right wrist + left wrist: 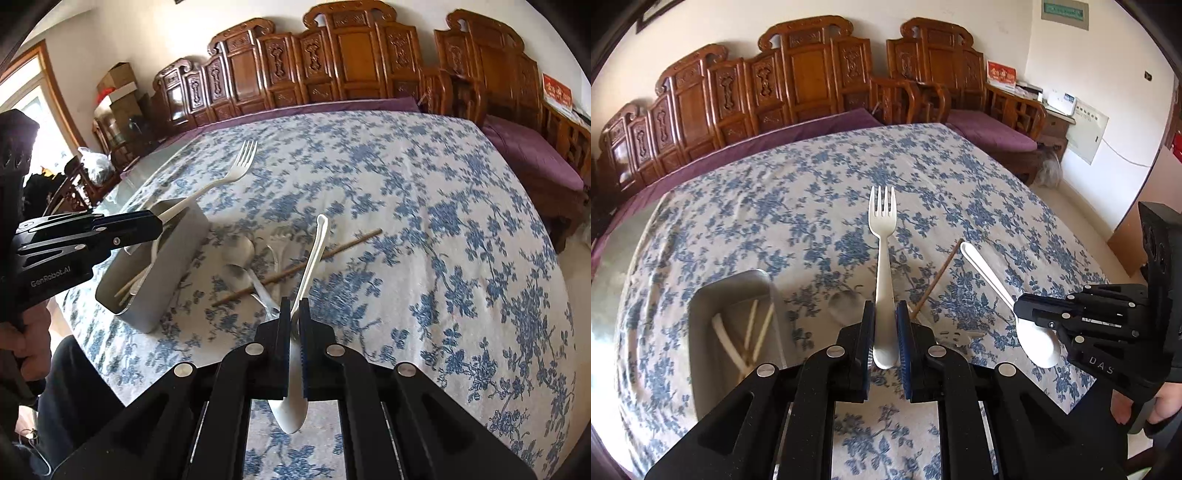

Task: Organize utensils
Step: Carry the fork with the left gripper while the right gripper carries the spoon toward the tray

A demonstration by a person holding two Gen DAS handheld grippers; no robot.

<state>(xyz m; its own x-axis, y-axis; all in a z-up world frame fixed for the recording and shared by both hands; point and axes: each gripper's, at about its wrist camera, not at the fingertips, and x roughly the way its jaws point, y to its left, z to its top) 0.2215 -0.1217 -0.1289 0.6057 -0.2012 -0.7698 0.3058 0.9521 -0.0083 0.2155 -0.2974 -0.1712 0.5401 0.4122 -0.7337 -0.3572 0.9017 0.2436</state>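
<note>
Two grippers are each clamped on a white plastic utensil above a table covered in a blue-flowered cloth (pixel 812 177). In the left wrist view the left gripper (pixel 885 332) has its jaws pressed together on the handle of a white plastic fork (pixel 883 266), which points straight away from the camera with its tines at the far end and the rounded handle end sticking out toward the camera behind the pads. In the right wrist view the right gripper (pixel 294 325) has its jaws closed on a white plastic spoon (pixel 312 258), held near the bowl, so the bowl hangs down on the near side and the handle rises up and away. Beneath and just beyond that spoon, a brown chopstick (pixel 299 269) lies on the cloth, running from near left to far right, crossing over some pale, clear-looking utensils (pixel 240 258) whose shapes are hard to make out. Left of these stands a grey rectangular metal container (pixel 162 273) holding light-coloured chopsticks and white utensils; the left gripper holds the fork above its far end. Beyond the table, a carved wooden bench (pixel 351 62) with a purple cushion runs along the far wall, and another stands at the right.
</note>
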